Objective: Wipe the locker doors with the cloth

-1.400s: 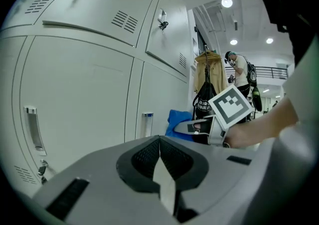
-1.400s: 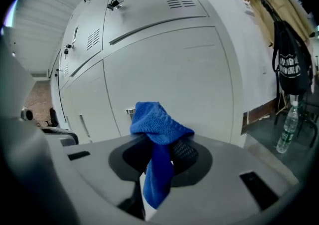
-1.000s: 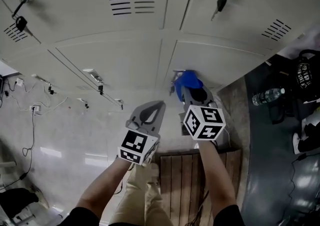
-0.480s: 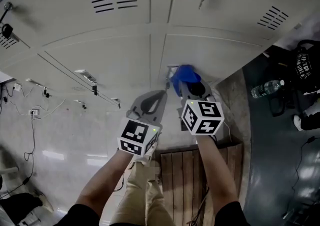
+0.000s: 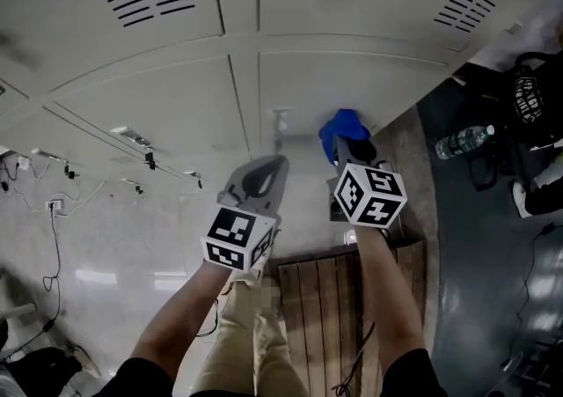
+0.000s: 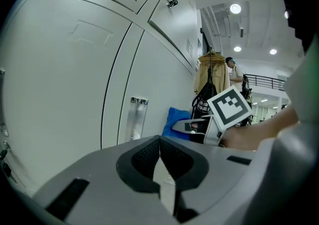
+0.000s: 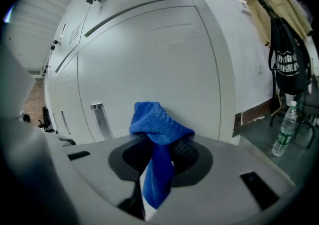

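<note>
**Head view.** The right tool (image 5: 345, 149) held the blue cloth (image 5: 346, 126) bunched at its tip. The cloth lay just to the right of the handle (image 5: 281, 119) on the lower locker door (image 5: 369, 78). This view did not show whether the cloth was touching the door face. The left tool (image 5: 274, 166) sat below the handle and slightly to its left, with its jaws together.

**Left gripper view.** The left tool (image 6: 160, 144) was closed tip to tip, with nothing between the jaws. The handle (image 6: 134, 119) stood ahead of the tips and a little to their left. The cloth (image 6: 175, 118) lay to the right of the handle, with the right tool (image 6: 193, 126) directly behind it.

**Right gripper view.** The right tool (image 7: 159, 161) was clamped on the cloth (image 7: 157, 124). The wad stood up above the jaw tips and a tail hung down between them. The handle (image 7: 101, 119) lay to the left of the cloth. Bare locker door (image 7: 164, 54) panel spread ahead, above and to the right of the handle.

**Governing relation (judgement).**
- The door face lay straight ahead along the right tool's axis.
- The right tool was the working tool; the left tool carried nothing.
- The handle's long axis ran up the door, so strokes parallel to it, on its right side, would likely avoid snagging the cloth.
</note>
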`<state>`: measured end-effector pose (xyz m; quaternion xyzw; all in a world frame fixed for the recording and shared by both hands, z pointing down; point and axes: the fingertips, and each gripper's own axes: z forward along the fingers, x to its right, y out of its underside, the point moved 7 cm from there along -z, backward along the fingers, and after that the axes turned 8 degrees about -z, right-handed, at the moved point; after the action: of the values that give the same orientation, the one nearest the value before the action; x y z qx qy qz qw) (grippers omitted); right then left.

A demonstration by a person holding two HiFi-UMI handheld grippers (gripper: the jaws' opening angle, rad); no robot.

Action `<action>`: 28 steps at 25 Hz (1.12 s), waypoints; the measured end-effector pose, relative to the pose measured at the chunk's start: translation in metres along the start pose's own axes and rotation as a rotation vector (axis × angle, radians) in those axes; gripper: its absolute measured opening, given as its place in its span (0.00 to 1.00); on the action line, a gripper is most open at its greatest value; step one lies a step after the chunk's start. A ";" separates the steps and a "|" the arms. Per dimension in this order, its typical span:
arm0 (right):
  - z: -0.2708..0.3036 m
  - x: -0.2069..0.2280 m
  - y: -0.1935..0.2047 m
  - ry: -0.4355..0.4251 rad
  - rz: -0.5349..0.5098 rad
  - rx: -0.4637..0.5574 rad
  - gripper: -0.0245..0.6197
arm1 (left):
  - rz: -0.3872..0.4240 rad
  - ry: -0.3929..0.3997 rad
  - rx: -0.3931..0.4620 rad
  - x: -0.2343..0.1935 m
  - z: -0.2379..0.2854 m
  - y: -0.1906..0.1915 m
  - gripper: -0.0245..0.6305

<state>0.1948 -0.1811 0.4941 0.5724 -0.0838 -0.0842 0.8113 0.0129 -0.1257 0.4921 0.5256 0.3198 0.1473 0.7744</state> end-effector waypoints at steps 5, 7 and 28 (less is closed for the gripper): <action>-0.002 0.026 0.006 0.073 0.034 -0.006 0.16 | 0.006 0.004 -0.011 0.001 0.006 0.001 0.05; -0.003 0.032 0.006 0.088 0.026 -0.009 0.16 | 0.008 0.007 -0.020 0.001 0.007 0.004 0.05; -0.016 0.081 0.002 0.283 0.070 -0.031 0.16 | 0.024 0.013 -0.058 -0.005 -0.001 0.011 0.05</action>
<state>0.2770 -0.1843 0.4936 0.5626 0.0128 0.0246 0.8263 0.0097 -0.1233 0.5040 0.5057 0.3140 0.1694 0.7855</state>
